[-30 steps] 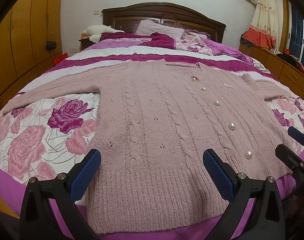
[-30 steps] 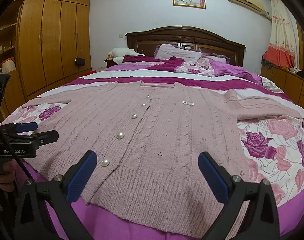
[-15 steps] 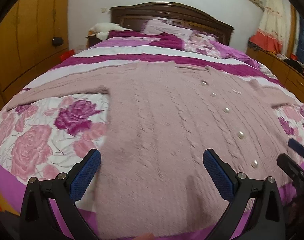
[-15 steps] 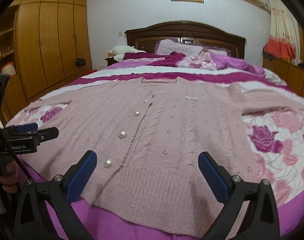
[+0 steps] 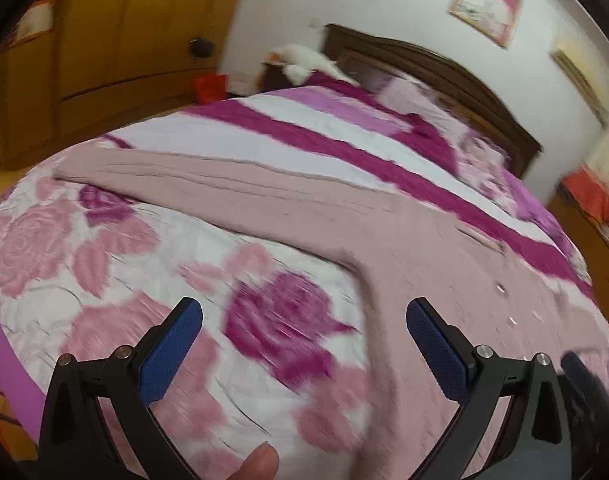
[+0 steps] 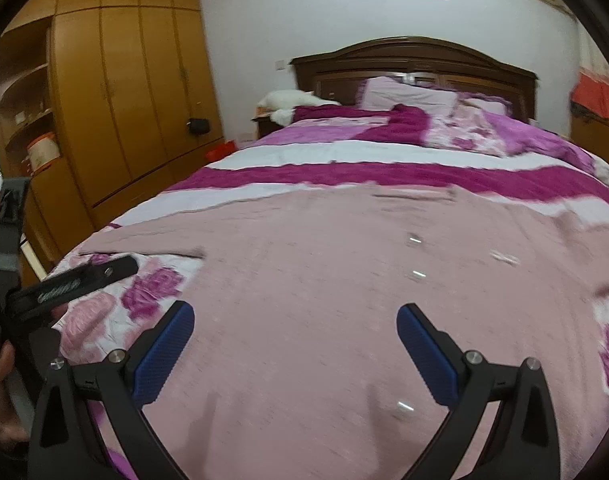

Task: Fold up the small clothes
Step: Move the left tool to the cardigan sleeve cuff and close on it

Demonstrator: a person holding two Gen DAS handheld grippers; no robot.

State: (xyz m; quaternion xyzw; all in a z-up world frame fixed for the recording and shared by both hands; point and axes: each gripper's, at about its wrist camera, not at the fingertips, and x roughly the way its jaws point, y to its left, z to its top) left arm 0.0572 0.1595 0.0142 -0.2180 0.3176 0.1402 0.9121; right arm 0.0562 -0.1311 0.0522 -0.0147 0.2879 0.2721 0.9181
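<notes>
Right wrist view: pink cardigan (image 6: 344,280) lay flat on floral bed (image 6: 344,152); wooden wardrobe (image 6: 124,92), dark headboard (image 6: 416,56). Left gripper (image 5: 304,336) and right gripper (image 6: 296,336): fingers apart, empty.

Lighting: even, soft indoor. Quality: heavy motion blur, left view worst; fisheye bending, dark corner vignetting.

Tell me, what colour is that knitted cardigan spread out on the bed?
The cardigan is a dusty pink, with small pale buttons down its front. It shows best in the right wrist view.
</notes>
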